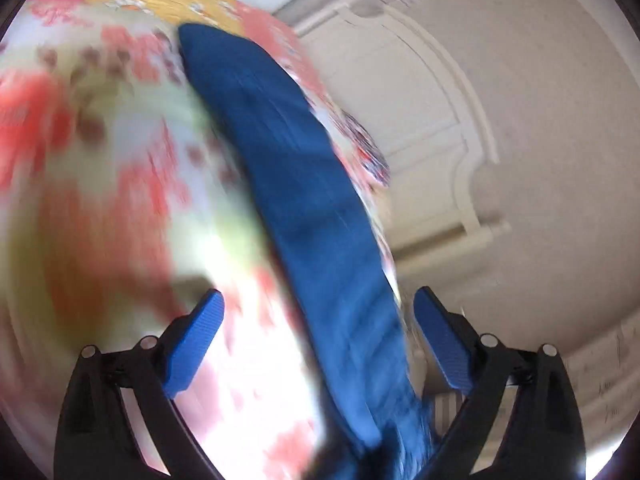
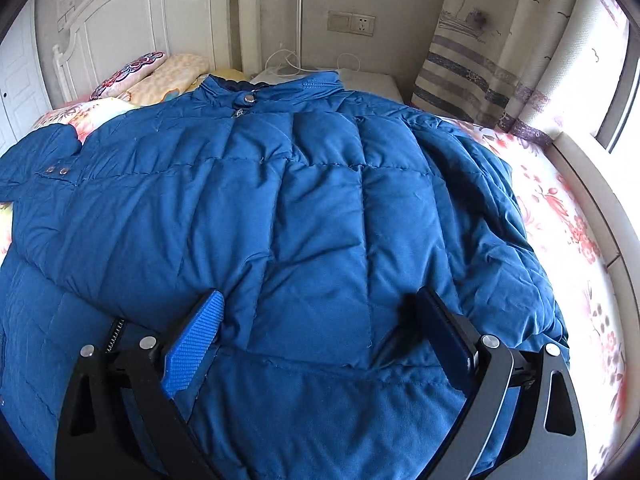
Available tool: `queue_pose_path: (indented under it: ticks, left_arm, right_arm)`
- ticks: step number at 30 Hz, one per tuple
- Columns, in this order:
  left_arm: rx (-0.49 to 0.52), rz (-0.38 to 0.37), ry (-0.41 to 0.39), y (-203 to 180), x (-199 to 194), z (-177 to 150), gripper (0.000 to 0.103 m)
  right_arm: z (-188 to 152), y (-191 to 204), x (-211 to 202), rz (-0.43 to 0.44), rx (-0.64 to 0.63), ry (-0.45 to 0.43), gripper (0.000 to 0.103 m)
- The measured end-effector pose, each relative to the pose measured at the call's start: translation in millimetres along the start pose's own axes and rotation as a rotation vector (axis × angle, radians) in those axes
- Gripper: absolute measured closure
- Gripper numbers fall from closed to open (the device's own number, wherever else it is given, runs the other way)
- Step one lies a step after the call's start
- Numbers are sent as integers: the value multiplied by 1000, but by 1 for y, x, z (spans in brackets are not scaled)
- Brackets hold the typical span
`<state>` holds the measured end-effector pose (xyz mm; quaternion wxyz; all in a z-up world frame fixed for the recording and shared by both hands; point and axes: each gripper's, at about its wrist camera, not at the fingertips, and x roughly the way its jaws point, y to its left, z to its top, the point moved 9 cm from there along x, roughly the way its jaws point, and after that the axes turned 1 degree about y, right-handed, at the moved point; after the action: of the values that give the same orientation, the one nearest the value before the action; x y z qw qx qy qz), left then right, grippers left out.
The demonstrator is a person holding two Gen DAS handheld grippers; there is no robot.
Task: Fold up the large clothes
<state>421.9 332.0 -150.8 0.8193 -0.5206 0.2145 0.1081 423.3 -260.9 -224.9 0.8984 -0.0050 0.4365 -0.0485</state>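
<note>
Blue quilted jacket [image 2: 304, 216] lies front-up, spread on the floral bed [image 2: 576, 240], collar twd headboard [image 2: 152, 12], ready for folding. Right gripper [image 2: 320, 336] hovers over its hem, jaws apart, empty. Left gripper [image 1: 318, 332] also apart; blurred blue cloth [image 1: 304, 208] runs between the 2 pads, not pinched.

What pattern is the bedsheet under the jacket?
White bedsheet with a red-pink floral print; shows best in the right wrist view, right of the blue jacket.

The left gripper [image 1: 318, 308] has its jaws wide apart, with a blurry blue coat [image 1: 304, 208] lying between them on a flowery sheet [image 1: 120, 168].
</note>
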Motion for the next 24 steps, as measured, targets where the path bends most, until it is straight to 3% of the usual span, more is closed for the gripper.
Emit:
queue_pose_path:
  ticks: [3,5,7,9,11,15,19,22,24]
  left_arm:
    - [22,67,-25,9,14,37,15]
    - [45,101,-26,11,25,54,27]
    - [39,66,6,9,32,59,94]
    - [56,40,-10,-4,27,58,98]
    - [159,-22,-67,-39,10,50,100]
    - [461,-194,-67,-150,-22,-16,100]
    - [846,-370,58,-255,-42,-153,100]
    - [1045,-437,208,-283,-41,-265,99]
    - [1156,-411,268,-280,-31,-326,96]
  right_arm:
    - [1,-1,3,-1,-1,0,12]
    - [0,-2,-1,1,-1,-2,11]
    - [-1,3,-2,3,2,-3,12]
    - [-3,4,-2,7,5,-4,11]
    - [-3,4,-2,13,11,-5,12]
    - [-2,3,-4,20,19,-12,12]
    - [-1,-2,-7,48,54,-29,12]
    - [0,-5,-8,74,86,-35,12]
    - [0,-6,-9,87,100,-36,12]
